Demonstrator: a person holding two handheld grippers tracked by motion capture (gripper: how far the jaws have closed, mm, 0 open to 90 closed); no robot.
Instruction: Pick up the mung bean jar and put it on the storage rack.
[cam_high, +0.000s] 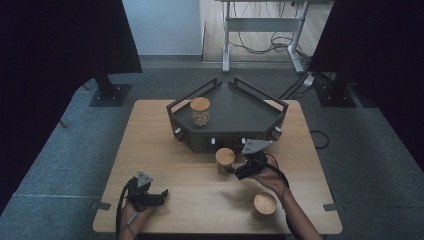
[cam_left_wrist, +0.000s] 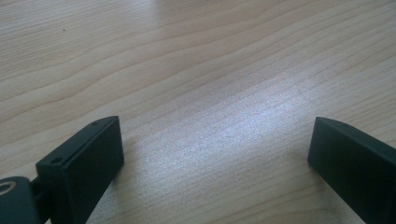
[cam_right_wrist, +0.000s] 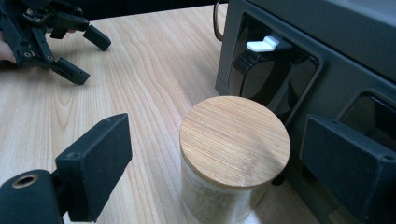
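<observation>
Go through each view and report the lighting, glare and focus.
High view: dim and soft, the table lit while the surroundings fall to black. Left gripper view: bright, with a pale sheen on the wood between the open jaws, which look soft. Right gripper view: evenly lit, the bamboo-lidded jar sharp, the near jaws slightly blurred.

This looks like a lab or test room set up for recording. A plain wooden tabletop (cam_high: 165, 150) stands on grey carpet (cam_high: 75, 130), flanked left and right by black curtains (cam_high: 55, 45) on metal stands (cam_high: 110, 92). At the far side, loose cables (cam_high: 265, 45) trail under a white desk frame (cam_high: 262, 25).
</observation>
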